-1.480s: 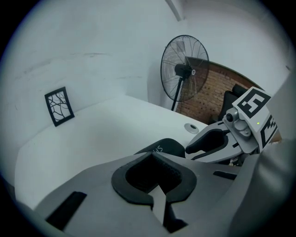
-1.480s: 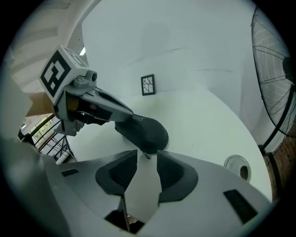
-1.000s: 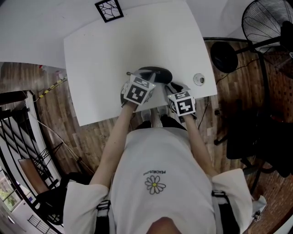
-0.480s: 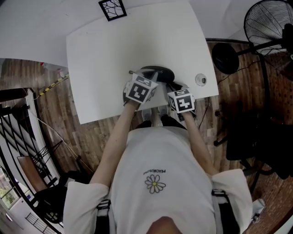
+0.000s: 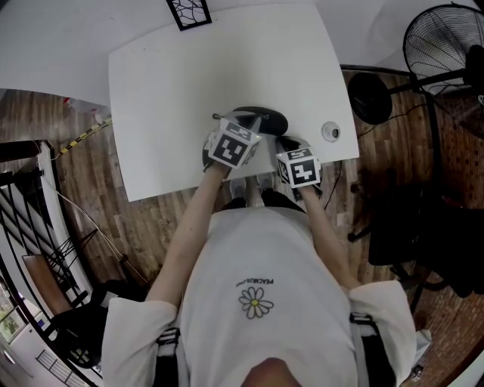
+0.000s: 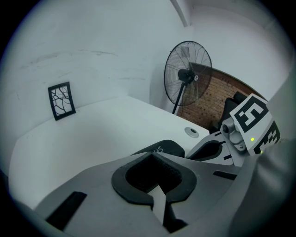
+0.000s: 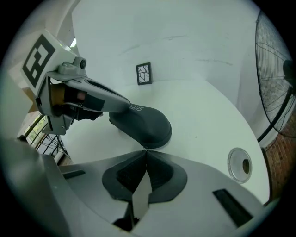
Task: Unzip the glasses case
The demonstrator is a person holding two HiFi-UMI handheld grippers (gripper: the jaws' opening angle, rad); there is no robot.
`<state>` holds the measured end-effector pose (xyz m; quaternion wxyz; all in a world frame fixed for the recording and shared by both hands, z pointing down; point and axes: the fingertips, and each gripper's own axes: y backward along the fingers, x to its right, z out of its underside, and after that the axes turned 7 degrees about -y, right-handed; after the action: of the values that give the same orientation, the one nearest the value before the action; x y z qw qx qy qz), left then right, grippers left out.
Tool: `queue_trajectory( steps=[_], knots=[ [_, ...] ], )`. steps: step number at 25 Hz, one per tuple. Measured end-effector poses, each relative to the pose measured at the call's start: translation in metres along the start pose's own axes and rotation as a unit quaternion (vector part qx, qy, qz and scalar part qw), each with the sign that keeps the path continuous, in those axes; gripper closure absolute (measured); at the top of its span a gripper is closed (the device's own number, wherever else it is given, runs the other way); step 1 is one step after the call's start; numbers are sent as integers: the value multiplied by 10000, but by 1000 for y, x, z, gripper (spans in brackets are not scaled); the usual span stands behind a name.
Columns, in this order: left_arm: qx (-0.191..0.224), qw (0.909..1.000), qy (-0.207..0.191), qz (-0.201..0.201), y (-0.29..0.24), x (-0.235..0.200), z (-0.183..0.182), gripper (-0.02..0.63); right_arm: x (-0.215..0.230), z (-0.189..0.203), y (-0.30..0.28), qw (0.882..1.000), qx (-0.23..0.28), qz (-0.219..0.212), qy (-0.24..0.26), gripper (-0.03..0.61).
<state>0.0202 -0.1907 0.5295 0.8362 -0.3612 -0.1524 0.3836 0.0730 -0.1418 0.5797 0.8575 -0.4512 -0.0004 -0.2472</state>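
A black glasses case (image 5: pixel 266 120) lies near the front edge of the white table (image 5: pixel 189 75). My left gripper (image 6: pixel 152 155) is shut, with its tips set against the printed end of the case (image 6: pixel 164 147). Whether they pinch the case's edge I cannot see. From the right gripper view the left gripper (image 7: pixel 126 107) reaches onto the case (image 7: pixel 144 125) from the left. My right gripper (image 7: pixel 145 149) is shut at the near rim of the case, on a tiny metal zipper pull. Both marker cubes crowd the case in the head view, and the right gripper (image 5: pixel 286 142) sits just to its right.
A round cable grommet (image 5: pixel 330 131) is set in the table right of the case. A black patterned card (image 5: pixel 189 13) stands at the far edge. A standing fan (image 5: pixel 442 38) and dark chairs are on the wooden floor to the right.
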Motion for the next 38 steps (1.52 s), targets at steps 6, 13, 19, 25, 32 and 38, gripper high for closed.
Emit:
queue_trajectory(
  steps=[6, 13, 19, 25, 32, 38],
  knots=[
    [-455, 9913, -1058, -640, -7, 3, 3, 601, 15, -2, 5, 9980, -131, 503, 361, 571],
    [-452, 9946, -818, -456, -6, 4, 4, 601, 41, -17, -1, 9897, -212, 595, 1281, 571],
    [-336, 9972, -487, -451, -7, 3, 2, 601, 45, -26, -7, 9721, -478, 186, 2289, 571],
    [-25, 9969, 730, -296, 16, -3, 9, 601, -3, 7, 7, 9602, -723, -839, 2564, 571],
    [-38, 9924, 1020, -685, 58, -6, 52, 601, -121, 30, 4, 9207, -607, -1943, 3329, 571],
    [170, 9884, 1244, -853, 81, -7, 70, 601, -161, 39, -10, 9084, -777, -2127, 3514, 571]
  ],
)
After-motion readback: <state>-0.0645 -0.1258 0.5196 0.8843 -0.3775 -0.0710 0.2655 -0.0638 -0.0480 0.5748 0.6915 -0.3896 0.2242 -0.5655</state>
